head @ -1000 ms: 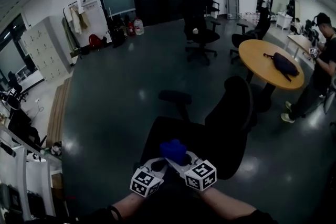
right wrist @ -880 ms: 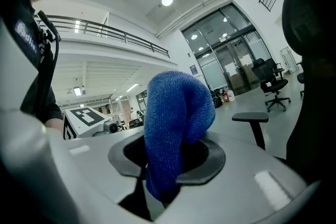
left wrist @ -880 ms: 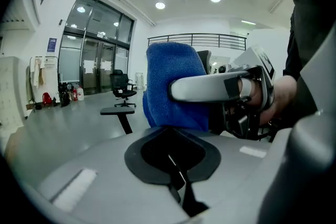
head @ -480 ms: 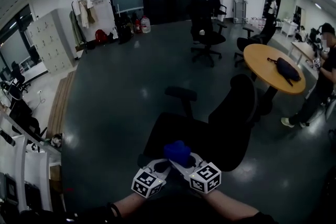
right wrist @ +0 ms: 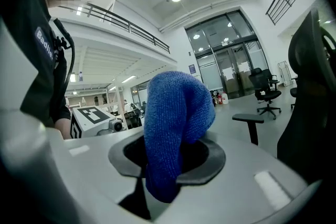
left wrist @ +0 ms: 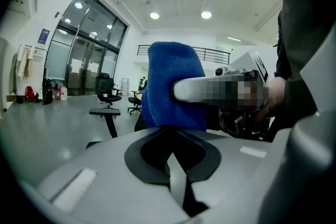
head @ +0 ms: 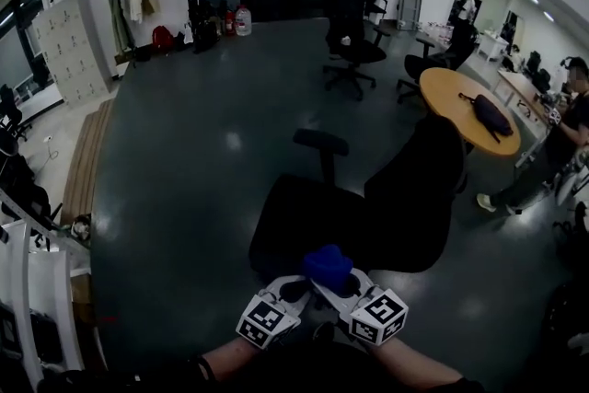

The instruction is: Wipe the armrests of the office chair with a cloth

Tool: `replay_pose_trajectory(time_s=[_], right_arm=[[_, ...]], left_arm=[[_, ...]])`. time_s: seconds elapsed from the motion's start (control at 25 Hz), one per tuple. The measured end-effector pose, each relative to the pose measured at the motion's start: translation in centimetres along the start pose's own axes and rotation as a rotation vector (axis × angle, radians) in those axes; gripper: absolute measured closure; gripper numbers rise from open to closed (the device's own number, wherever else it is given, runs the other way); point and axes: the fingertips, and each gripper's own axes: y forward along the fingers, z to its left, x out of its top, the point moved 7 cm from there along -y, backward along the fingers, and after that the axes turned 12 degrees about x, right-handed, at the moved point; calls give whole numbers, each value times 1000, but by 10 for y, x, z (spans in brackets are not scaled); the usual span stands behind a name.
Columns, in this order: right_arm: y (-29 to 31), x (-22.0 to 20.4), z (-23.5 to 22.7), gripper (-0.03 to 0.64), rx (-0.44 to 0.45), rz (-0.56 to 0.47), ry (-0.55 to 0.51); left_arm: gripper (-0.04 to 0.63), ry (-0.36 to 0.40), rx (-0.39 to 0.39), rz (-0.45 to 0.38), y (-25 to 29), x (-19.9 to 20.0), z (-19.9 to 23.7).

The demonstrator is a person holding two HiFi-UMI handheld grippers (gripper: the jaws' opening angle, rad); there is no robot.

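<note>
Where the cloth (head: 328,264) is: bunched up, blue, above the near edge of the office chair (head: 405,189) seat
Right tool (right wrist: 163,176): clamped on the cloth
Left tool (left wrist: 176,165): jaws together, empty, just beside the cloth
Armrest (head: 320,141): well apart from the cloth

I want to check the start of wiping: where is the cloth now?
The cloth is at bottom centre of the head view, clamped in the right gripper, beside the left gripper, over the near edge of the chair seat.
</note>
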Motion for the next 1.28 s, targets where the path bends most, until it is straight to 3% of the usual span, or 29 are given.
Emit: replay_pose_trajectory(time_s=[0.2,0.44,0.72,1.28], right_arm=[[-3,0,30,481,0,14,-3],[-20,3,52,480,62,-41,-17],[-69,17,48,480,103,-90,-66],[-133,6,34,480,144,-141,-73]], left_arm=[[577,-18,-25,-15,-26,-3,-10],[577,35,-7,-15,-47,7,-30],[577,20,11,-67,-34,27,-73],[577,61,41,-61,-6,28,-130]])
